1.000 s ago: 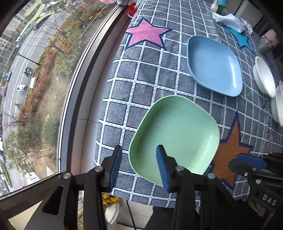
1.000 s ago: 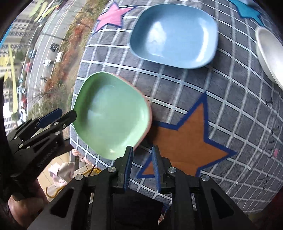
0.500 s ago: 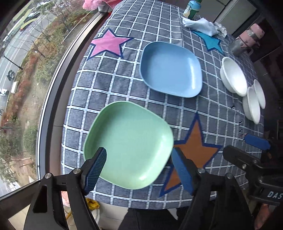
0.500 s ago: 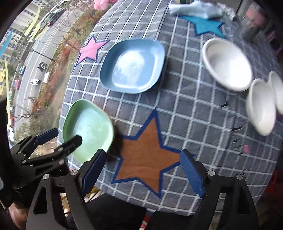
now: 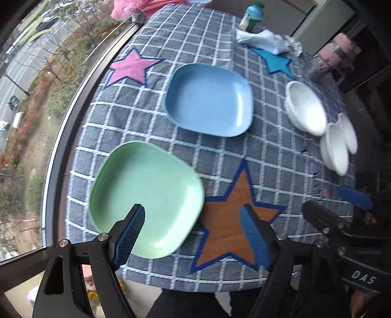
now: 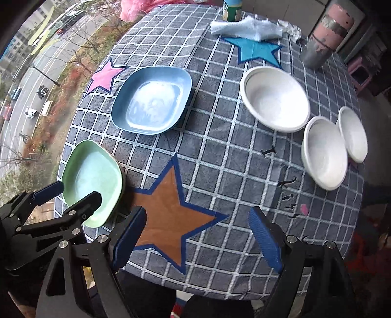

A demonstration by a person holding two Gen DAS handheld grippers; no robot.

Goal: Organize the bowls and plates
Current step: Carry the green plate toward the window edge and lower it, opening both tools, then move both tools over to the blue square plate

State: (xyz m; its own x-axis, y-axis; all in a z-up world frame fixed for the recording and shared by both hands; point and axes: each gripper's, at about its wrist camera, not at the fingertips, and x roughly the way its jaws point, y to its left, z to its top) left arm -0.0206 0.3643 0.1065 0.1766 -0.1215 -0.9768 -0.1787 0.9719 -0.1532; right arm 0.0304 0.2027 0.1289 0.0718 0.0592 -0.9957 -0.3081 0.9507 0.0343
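Note:
A green plate (image 5: 146, 190) lies flat on the checked tablecloth near the front left corner. My left gripper (image 5: 193, 215) hovers over its near right rim, jaws opening, touching nothing. A blue plate (image 5: 210, 100) lies behind it. Three white bowls stand at the right: a large one (image 6: 275, 100) and two smaller ones (image 6: 325, 151) (image 6: 354, 134) side by side. My right gripper (image 6: 198, 215) hangs open and empty over the orange star (image 6: 171, 210). The left gripper's fingers (image 6: 85, 203) show above the green plate (image 6: 90, 176) in the right wrist view.
A window with a dark frame (image 5: 61, 151) runs along the table's left edge. At the back lie a crumpled cloth (image 6: 246, 27), a bottle (image 5: 253, 16) and a pink-and-grey cup (image 6: 325, 34). The table's front edge (image 6: 220, 291) is just below both grippers.
Both grippers have opened wide and drawn up and back from the green plate, which stays on the cloth. More of the table shows now.

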